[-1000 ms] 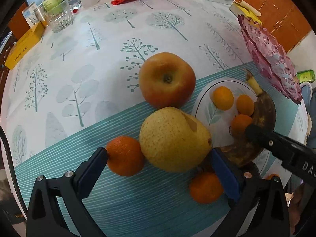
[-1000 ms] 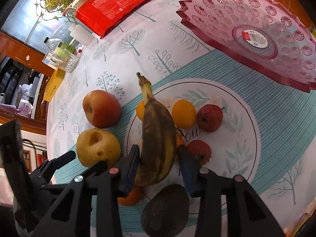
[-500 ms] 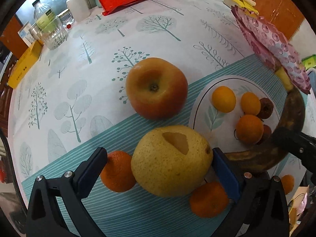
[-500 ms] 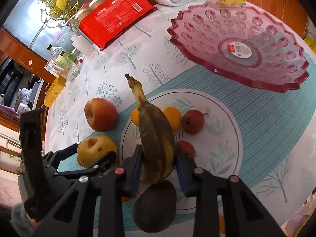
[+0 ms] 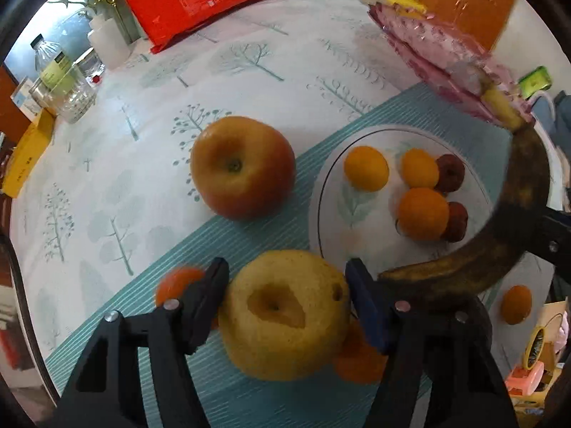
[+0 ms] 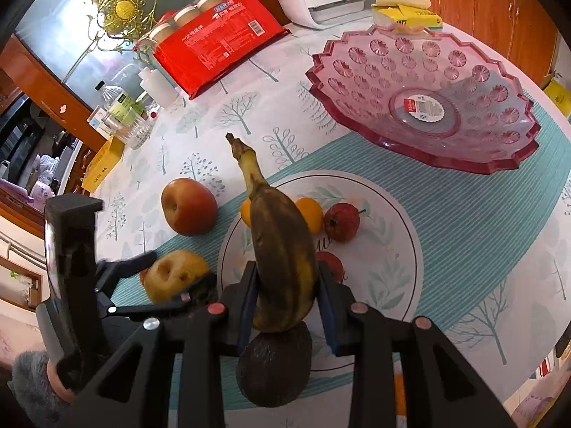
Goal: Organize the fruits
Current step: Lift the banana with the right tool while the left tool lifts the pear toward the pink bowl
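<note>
1. Both claws have changed in the last second: the left gripper (image 5: 285, 285) has gone from spread wide to clamped on the pear (image 5: 285, 317), and the right gripper (image 6: 287, 296) has lifted the banana (image 6: 282, 249) up off the plate (image 6: 385, 285).
2. Far left on the cloth sit a bottle (image 5: 59, 71) and a yellow box (image 5: 25, 153), with a red pack (image 5: 194, 0) behind them; none of these belongs to the task.
3. Next comes the apple (image 5: 242, 167), loose on the cloth, beyond the pear and just left of the plate.
4. Left claw: jaws pressed against both sides of the pear, low and near the camera; small oranges (image 5: 178, 283) peek out on either side below it.
5. On the plate lie more oranges and small red fruits (image 6: 342, 222); an avocado (image 6: 274, 367) rests at its near rim, under the banana's butt end.
6. Right claw: jaws shut on the banana's thick end, its long axis running away from the claw, stem tip pointing up and far.
7. Rightmost stands the pink bowl (image 6: 428, 149), with no fruit in it, ahead and right of the banana. The right hand is the nearer to it, so the carry likely goes forward and right.
</note>
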Tool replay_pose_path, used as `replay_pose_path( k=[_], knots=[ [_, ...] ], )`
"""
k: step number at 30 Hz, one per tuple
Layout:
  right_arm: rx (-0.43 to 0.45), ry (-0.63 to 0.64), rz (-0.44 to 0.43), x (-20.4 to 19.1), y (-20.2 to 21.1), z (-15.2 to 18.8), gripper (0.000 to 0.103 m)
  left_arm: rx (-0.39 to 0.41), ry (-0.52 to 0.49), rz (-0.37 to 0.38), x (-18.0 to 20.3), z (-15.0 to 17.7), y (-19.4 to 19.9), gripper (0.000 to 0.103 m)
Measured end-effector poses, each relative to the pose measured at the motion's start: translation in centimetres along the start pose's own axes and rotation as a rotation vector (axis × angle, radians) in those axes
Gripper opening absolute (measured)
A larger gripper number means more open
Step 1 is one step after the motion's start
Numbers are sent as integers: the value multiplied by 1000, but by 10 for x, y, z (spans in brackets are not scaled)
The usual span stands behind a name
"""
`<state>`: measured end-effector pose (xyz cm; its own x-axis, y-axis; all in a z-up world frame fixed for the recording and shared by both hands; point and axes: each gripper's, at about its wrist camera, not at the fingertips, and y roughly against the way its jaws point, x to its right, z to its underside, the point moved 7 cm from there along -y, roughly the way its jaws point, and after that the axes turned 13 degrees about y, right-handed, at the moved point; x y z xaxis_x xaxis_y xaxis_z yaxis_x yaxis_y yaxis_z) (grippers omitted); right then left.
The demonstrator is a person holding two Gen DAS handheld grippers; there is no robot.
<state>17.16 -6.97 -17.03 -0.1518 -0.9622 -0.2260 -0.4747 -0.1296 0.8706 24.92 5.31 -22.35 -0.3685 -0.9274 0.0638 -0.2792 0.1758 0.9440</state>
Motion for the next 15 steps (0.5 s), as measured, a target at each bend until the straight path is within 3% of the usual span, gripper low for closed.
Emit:
replay_pose_path(
  k=[11, 15],
  knots=[
    [96, 64, 10, -13, 38, -3, 32, 75, 65, -10, -7, -5, 31, 62],
    [123, 69, 18, -12, 52, -4, 32, 115, 74, 10, -2, -8, 61, 54]
  ],
)
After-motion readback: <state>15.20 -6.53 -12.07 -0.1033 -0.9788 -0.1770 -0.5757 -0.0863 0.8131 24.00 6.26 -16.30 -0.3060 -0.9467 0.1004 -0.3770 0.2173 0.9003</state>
